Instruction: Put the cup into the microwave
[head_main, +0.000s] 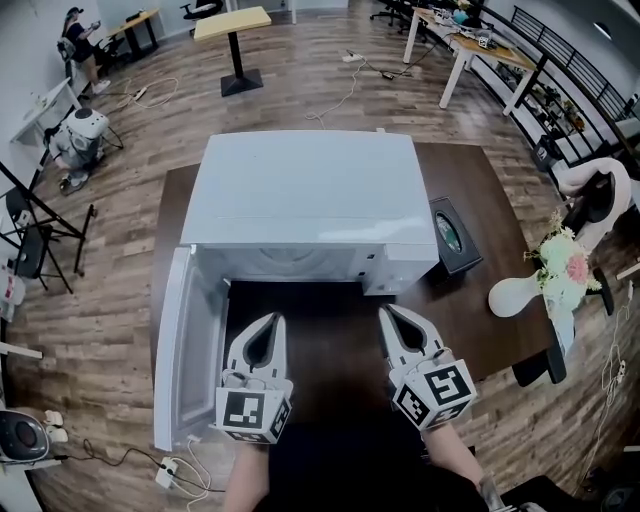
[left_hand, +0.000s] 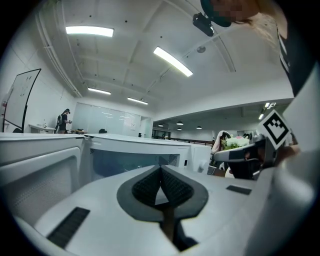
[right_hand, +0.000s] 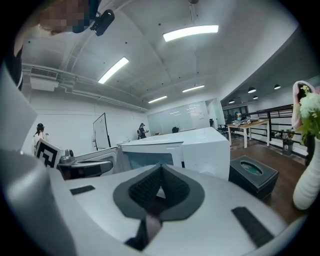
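Both the left gripper (head_main: 270, 320) and the right gripper (head_main: 388, 314) hung before the open microwave (head_main: 310, 200), fingers clenched on nothing. I saw no cup anywhere; perhaps it sat inside, hidden. Unseen, I'd guess it light and rigid, best pinched by its wall.

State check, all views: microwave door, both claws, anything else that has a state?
white box-shaped microwave: standing on the dark brown table
white microwave door: swung wide open, to the left
left claw: shut, empty
right claw: shut, empty
dark tissue box: flat on the table, oval slot up
cup: not in view
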